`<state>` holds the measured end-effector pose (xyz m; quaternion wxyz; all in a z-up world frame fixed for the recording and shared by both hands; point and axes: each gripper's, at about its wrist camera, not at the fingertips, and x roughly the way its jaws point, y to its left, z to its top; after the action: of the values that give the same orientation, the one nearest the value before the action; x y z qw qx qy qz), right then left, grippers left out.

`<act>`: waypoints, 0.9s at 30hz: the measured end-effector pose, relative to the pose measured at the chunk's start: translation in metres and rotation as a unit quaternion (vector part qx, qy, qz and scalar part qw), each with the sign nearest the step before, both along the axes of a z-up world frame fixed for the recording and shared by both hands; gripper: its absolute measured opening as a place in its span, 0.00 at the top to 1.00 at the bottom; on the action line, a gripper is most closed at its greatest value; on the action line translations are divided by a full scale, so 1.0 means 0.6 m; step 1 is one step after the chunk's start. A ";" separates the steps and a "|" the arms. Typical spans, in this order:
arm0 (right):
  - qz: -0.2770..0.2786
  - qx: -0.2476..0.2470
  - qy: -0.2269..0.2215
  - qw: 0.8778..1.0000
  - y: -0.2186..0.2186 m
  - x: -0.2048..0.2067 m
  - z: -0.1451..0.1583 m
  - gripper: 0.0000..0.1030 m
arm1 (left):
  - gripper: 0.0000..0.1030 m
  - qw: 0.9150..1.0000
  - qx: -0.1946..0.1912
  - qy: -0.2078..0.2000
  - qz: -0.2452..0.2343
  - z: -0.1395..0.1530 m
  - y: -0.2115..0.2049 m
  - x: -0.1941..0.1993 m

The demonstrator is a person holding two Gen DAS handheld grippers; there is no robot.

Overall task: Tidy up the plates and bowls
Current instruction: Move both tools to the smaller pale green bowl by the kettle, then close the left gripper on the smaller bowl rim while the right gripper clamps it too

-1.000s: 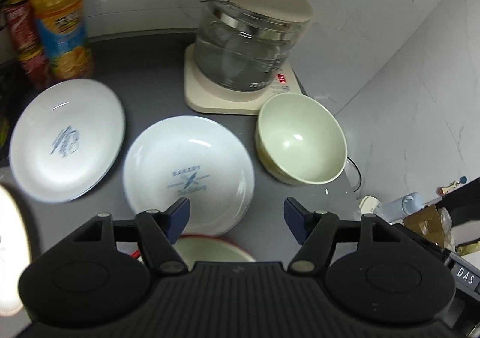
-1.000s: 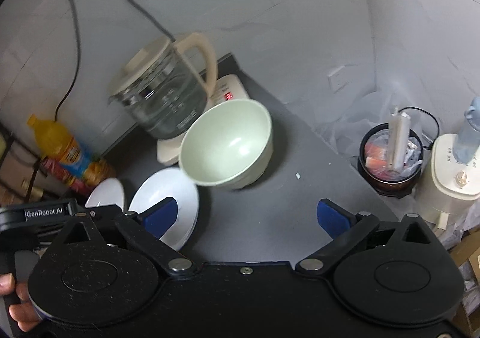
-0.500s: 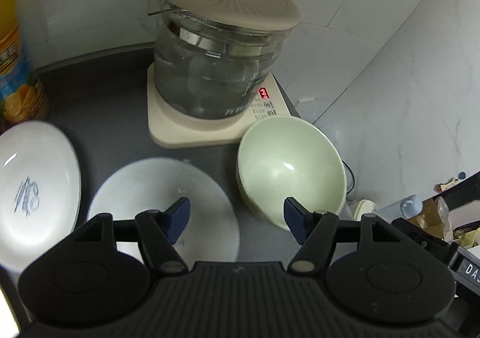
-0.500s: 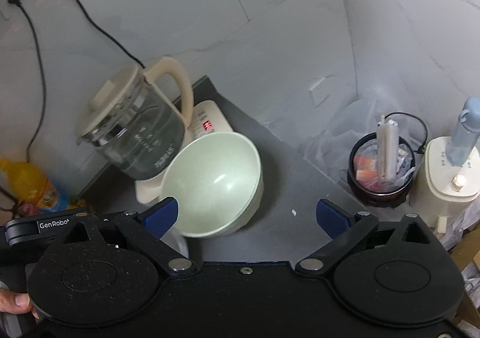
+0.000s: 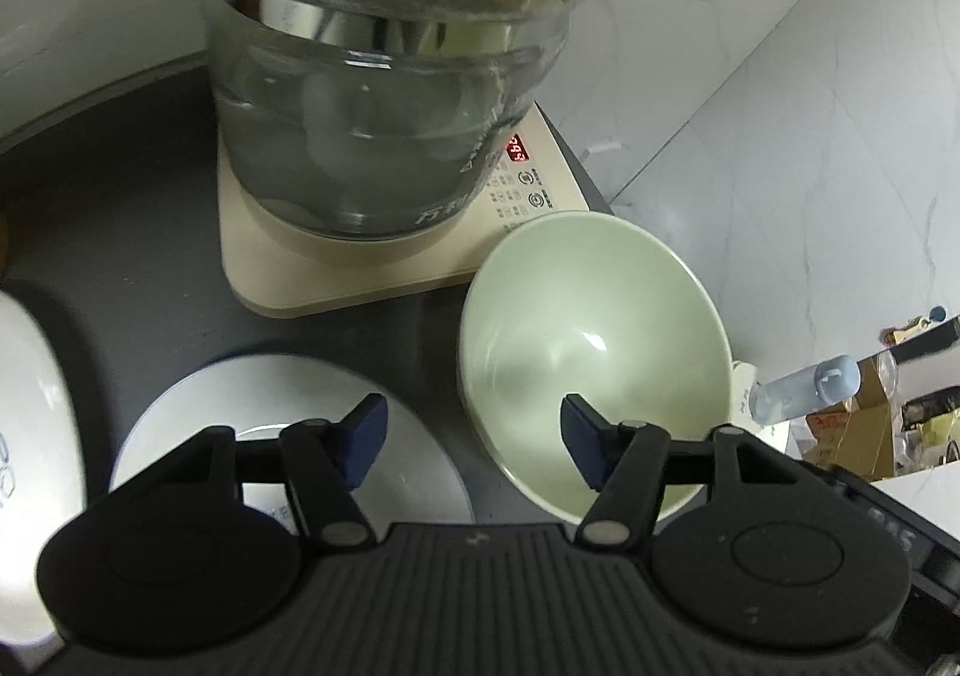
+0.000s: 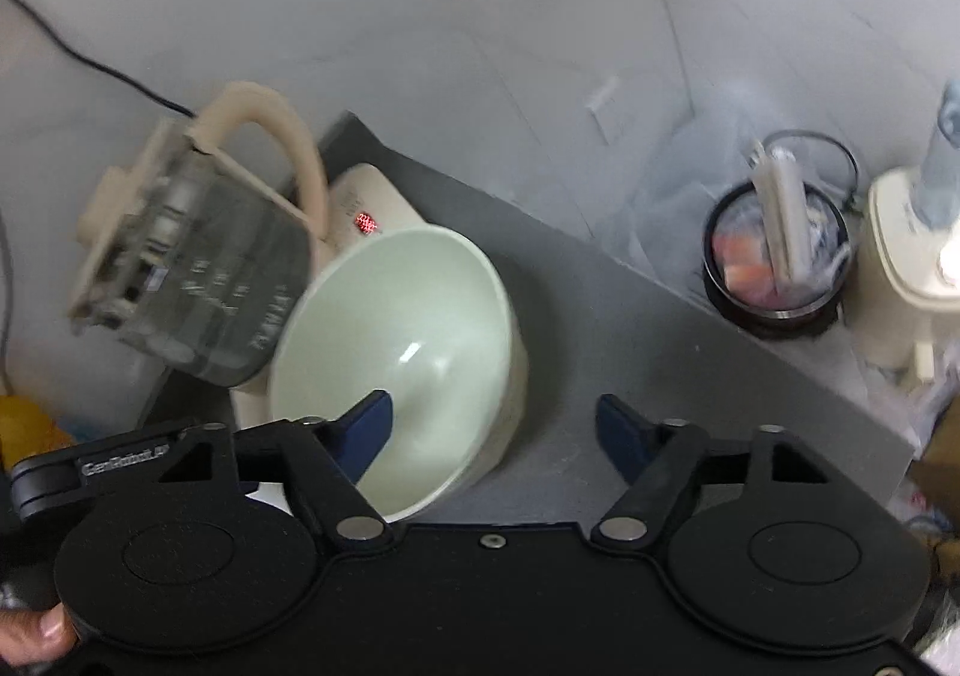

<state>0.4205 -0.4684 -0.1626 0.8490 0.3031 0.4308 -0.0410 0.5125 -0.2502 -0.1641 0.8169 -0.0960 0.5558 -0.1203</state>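
Both grippers have closed in on the green bowl (image 5: 591, 340) beside the kettle (image 5: 390, 94): left gripper (image 5: 474, 436), fingers apart, straddles its near rim past the white plate (image 5: 288, 418), right gripper (image 6: 495, 427) likewise spread and empty, so pickup looks imminent.

My left claw's view: red LED digits on the kettle base (image 5: 384, 280) panel, at its far right corner (image 5: 518, 148); they look like 3 digits w/ a dot, but can't read them for sure. Below them, rows of small printed icons & button labels, too small to read. On the glass kettle (image 5: 384, 94), near its bottom edge, white printed Chinese chars, 2 or so visible, blurred. The plate (image 5: 36, 436) at my left edge has a blue mark, cut off, unreadable

My right claw's view: "GenRobot.AI" in pale letters on the black bar (image 6: 120, 457) of my other claw, smeared by blur. White scale marks & chars on the kettle glass (image 6: 198, 286), unreadable. Red display (image 6: 366, 223) just a glowing blob
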 end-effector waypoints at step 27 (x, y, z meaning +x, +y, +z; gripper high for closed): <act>0.009 -0.008 -0.002 1.000 0.045 0.024 0.015 0.75 | 0.88 1.000 0.000 0.003 -0.029 0.005 -0.006 0.006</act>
<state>0.4347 -0.4413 -0.1539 0.8524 0.2928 0.4318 -0.0360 0.5159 -0.2540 -0.1612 0.8114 -0.0801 0.5610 -0.1435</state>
